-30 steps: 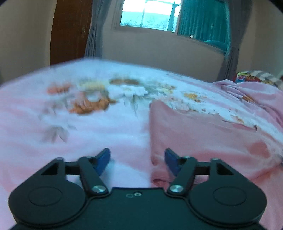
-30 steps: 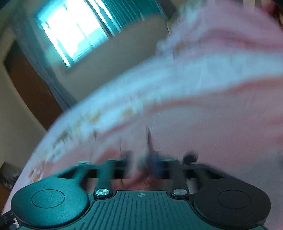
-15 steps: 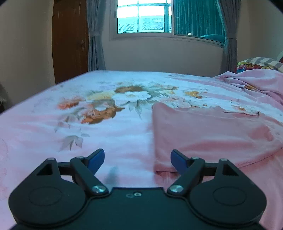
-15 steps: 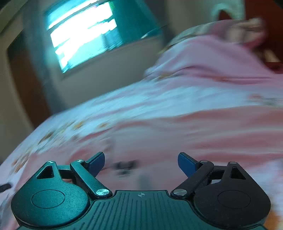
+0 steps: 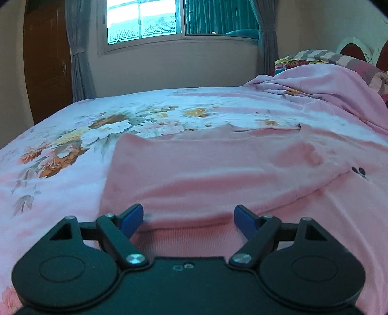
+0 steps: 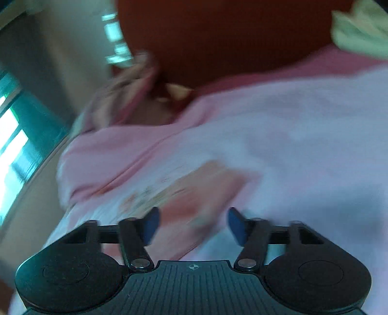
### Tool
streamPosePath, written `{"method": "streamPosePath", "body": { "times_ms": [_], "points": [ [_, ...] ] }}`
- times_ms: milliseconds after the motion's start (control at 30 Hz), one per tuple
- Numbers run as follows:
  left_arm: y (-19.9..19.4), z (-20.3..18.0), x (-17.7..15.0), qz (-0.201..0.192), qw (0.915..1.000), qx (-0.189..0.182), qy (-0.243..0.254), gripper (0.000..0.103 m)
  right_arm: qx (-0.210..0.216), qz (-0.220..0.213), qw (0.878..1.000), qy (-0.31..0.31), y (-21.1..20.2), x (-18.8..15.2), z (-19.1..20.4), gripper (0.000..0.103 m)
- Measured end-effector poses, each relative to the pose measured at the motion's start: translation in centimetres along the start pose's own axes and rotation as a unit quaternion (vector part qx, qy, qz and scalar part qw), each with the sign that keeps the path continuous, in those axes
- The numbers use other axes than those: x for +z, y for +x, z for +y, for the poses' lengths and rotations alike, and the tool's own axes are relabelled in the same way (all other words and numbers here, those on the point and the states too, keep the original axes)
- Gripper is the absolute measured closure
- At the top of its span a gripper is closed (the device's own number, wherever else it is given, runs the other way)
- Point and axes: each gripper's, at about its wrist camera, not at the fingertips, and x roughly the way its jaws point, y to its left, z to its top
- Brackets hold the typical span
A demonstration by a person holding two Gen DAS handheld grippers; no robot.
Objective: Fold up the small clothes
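A pink garment (image 5: 206, 174) lies flat on the flowered bed sheet (image 5: 60, 169), one layer folded over another, its near hem between my left fingers. My left gripper (image 5: 189, 219) is open and empty, low over that near hem. My right gripper (image 6: 192, 224) is open and empty over pink bedding (image 6: 278, 145); its view is blurred by motion, and the garment cannot be made out there.
A bunched pink blanket (image 5: 327, 82) and patterned pillows (image 5: 315, 58) lie at the bed's right end. A window (image 5: 174, 21), grey curtains and a brown door (image 5: 46, 67) stand beyond the bed. A dark red headboard (image 6: 230, 36) fills the top of the right wrist view.
The left gripper opened wider and moved right over the garment's near hem. The right gripper went from shut to open and swung right, toward the headboard.
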Motion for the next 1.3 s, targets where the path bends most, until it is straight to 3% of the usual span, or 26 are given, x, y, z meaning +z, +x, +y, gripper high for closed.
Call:
{"method": "streamPosePath", "body": {
  "times_ms": [67,200,233,267,333,433,467,500,533,567,667,733,833,900,1033,1167,1300],
  "points": [
    [-0.2,0.6,-0.4,0.006,0.9999,-0.003,-0.01,0.023,0.014,0.019,0.999,0.037,1.2,1.4,-2.0,0.033],
    [-0.2,1.9,-1.0,0.029,0.9988,-0.001,-0.038,0.023,0.045,0.043,0.998,0.023,3.5,2.8,-1.3,0.033],
    [-0.1,2.2,-1.0,0.033,0.9985,-0.003,-0.044,0.023,0.044,0.045,0.998,0.018,3.9,3.0,-0.9,0.051],
    [-0.1,2.3,-0.9,0.034,0.9983,-0.005,-0.047,0.023,0.043,0.053,0.998,0.013,5.1,3.2,-0.8,0.097],
    [-0.3,2.3,-0.7,0.036,0.9985,0.0,-0.041,0.023,0.037,0.063,0.997,0.006,5.3,3.2,-0.3,0.097],
    [-0.7,2.2,-0.7,0.033,0.9993,0.007,-0.015,0.023,0.086,-0.02,0.996,-0.016,3.1,4.2,0.6,0.097],
    [-0.8,2.2,-0.8,0.033,0.9994,0.008,-0.01,0.023,0.059,-0.022,0.997,-0.034,3.0,4.2,0.3,0.097],
    [-0.9,2.4,-0.9,0.033,0.9994,0.008,-0.008,0.023,0.02,0.002,0.999,-0.039,4.0,4.1,-0.5,0.097],
    [-1.0,2.7,-1.0,0.033,0.9994,0.008,-0.01,0.023,-0.017,0.053,0.998,-0.025,5.6,3.8,-1.8,0.097],
    [-1.1,3.0,-1.0,0.031,0.9994,0.011,-0.014,0.023,-0.014,0.068,0.997,-0.01,6.0,3.6,-2.6,0.097],
    [-2.1,4.4,-0.7,0.013,0.9991,0.037,-0.012,0.023,-0.009,0.056,0.998,-0.031,5.3,3.6,-1.9,0.097],
    [-2.4,6.1,-0.6,0.009,0.9977,0.067,-0.008,0.023,-0.027,0.059,0.996,-0.06,5.6,3.2,-0.9,0.097],
    [-1.7,9.0,-1.4,0.06,0.9929,0.102,-0.005,0.02,-0.042,0.064,0.993,-0.085,6.2,2.3,0.5,0.097],
    [-1.7,11.0,-2.5,0.066,0.9945,0.077,-0.027,0.021,-0.051,0.061,0.992,-0.098,6.4,1.7,1.1,0.097],
    [-2.3,12.7,-3.1,0.065,0.9939,0.066,-0.06,0.02,-0.061,0.058,0.99,-0.11,7.3,1.7,1.5,0.097],
    [-2.7,12.5,-2.9,0.056,0.9936,0.086,-0.048,0.021,-0.031,0.04,0.987,-0.151,6.5,1.5,5.1,0.097],
    [-3.0,14.1,-3.0,0.054,0.9921,0.101,-0.051,0.022,0.029,0.022,0.978,-0.207,5.0,0.2,12.3,0.097]
  ]
}}
